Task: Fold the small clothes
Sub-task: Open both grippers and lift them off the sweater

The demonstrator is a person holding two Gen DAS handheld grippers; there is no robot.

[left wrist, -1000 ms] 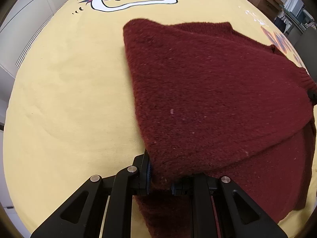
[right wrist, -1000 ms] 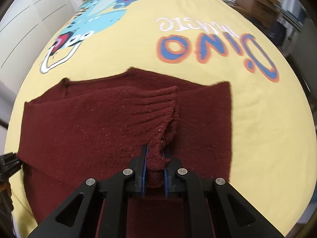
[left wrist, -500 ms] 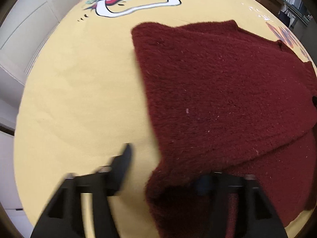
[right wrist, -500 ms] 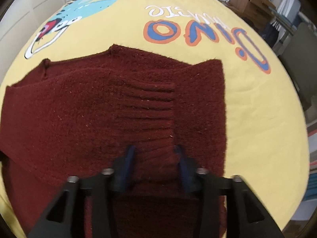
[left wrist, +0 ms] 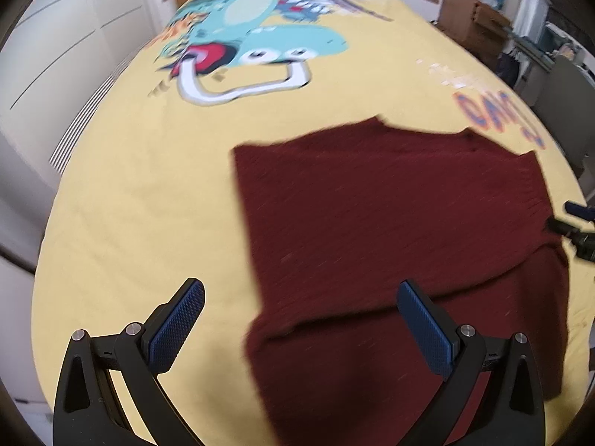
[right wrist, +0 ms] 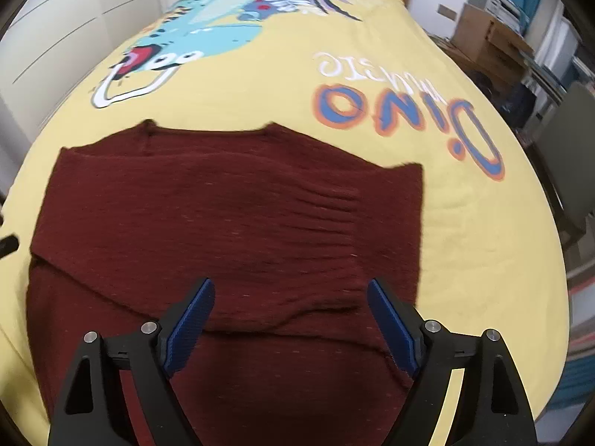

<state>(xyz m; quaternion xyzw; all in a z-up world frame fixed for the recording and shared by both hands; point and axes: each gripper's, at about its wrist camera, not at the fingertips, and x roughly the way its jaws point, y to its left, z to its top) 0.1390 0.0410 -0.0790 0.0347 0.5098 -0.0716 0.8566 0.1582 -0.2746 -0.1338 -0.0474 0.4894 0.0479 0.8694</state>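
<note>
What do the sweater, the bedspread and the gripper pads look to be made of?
Sweater: dark red knit, likely wool or acrylic; ribbed cuff, fuzzy matte surface.
Bedspread: yellow woven cloth, probably cotton; matte, soft creases, printed cartoon.
Pads: blue, fine diamond texture, seemingly rubber or textured plastic, on black fingers that look plastic.

The dark red knit sweater [right wrist: 230, 230] lies flat on the yellow dinosaur-print bedspread [right wrist: 260, 85], just below its lettering; a sleeve with ribbed cuff folded across the body.
</note>
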